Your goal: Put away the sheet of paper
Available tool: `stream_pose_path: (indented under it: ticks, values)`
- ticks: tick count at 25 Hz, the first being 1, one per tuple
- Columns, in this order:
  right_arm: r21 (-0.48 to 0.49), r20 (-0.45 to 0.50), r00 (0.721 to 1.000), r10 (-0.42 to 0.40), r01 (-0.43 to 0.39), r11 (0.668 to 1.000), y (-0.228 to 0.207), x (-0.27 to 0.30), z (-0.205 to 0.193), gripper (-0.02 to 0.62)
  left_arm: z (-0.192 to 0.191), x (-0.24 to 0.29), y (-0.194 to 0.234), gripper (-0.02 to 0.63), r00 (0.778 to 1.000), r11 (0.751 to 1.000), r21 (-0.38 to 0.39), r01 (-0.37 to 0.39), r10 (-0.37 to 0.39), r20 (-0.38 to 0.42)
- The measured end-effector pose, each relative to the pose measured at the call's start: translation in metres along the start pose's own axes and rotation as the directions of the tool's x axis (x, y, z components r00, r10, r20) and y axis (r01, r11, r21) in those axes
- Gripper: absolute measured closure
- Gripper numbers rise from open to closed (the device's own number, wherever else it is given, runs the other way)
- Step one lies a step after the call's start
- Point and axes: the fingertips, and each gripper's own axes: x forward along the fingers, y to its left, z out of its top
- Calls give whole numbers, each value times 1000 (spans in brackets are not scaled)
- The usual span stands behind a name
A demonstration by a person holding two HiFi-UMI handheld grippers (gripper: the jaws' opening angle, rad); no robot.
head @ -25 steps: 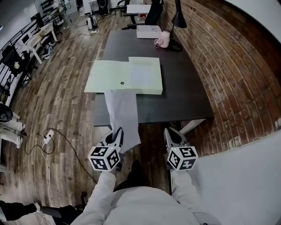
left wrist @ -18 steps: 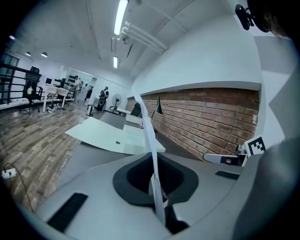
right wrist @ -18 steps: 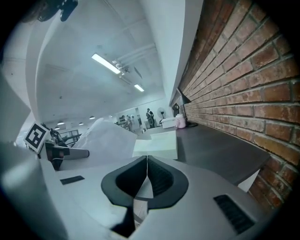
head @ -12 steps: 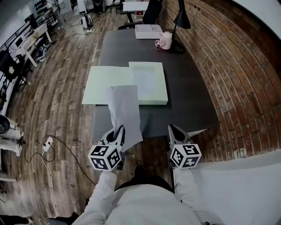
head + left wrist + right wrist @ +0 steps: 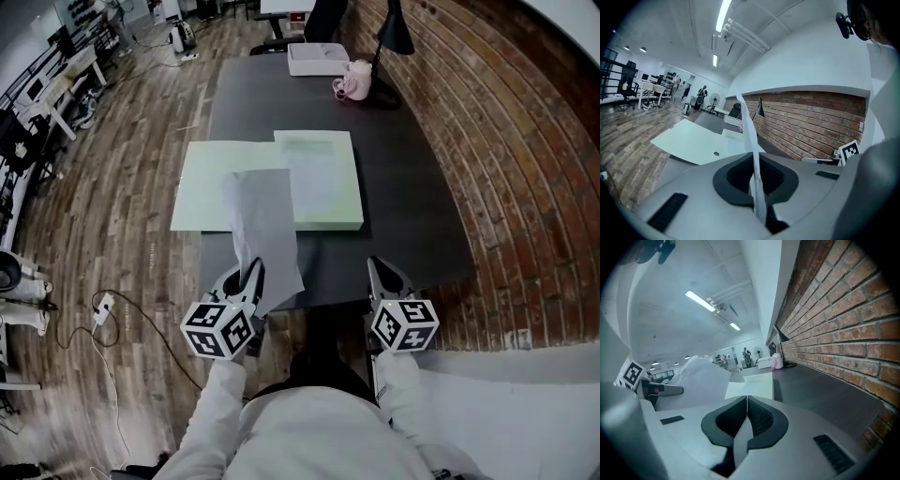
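Note:
A grey-white sheet of paper (image 5: pixel 263 230) hangs in the air, pinched at its near edge by my left gripper (image 5: pixel 247 284), which is shut on it. The far end of the sheet overlaps the open pale green folder (image 5: pixel 202 183) on the dark table (image 5: pixel 403 206). In the left gripper view the paper (image 5: pixel 751 140) stands edge-on between the closed jaws (image 5: pixel 757 187), with the folder (image 5: pixel 689 140) beyond. My right gripper (image 5: pixel 385 284) hovers off the table's near edge, shut and empty (image 5: pixel 746 420). From the right gripper view the paper (image 5: pixel 701 376) billows at left.
A pink object (image 5: pixel 352 81), a white tray (image 5: pixel 315 58) and a black desk lamp (image 5: pixel 395 37) stand at the table's far end. A brick wall (image 5: pixel 525 150) runs along the right. A cable (image 5: pixel 105 305) lies on the wooden floor at left.
My left gripper has carried the sheet forward, so its far end now lies over the folder rather than short of it. Both grippers have come nearer the table.

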Motion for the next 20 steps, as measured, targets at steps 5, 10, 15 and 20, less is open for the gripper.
stream_pose_path:
  ticks: [5, 10, 15, 20]
  values:
    - [-1, 3, 1000, 22, -22, 1000, -12, 33, 17, 568, 15, 25, 8, 589, 1000, 1000, -11, 1, -1, 1]
    - [-7, -9, 999, 45, -45, 999, -26, 68, 30, 568, 37, 56, 12, 589, 1000, 1000, -14, 14, -14, 6]
    - [-14, -26, 997, 66, -67, 998, -41, 100, 43, 568, 58, 88, 19, 589, 1000, 1000, -18, 17, -17, 7]
    - [-22, -34, 997, 76, -77, 997, -55, 125, 59, 568, 90, 118, 25, 589, 999, 999, 0, 40, -40, 14]
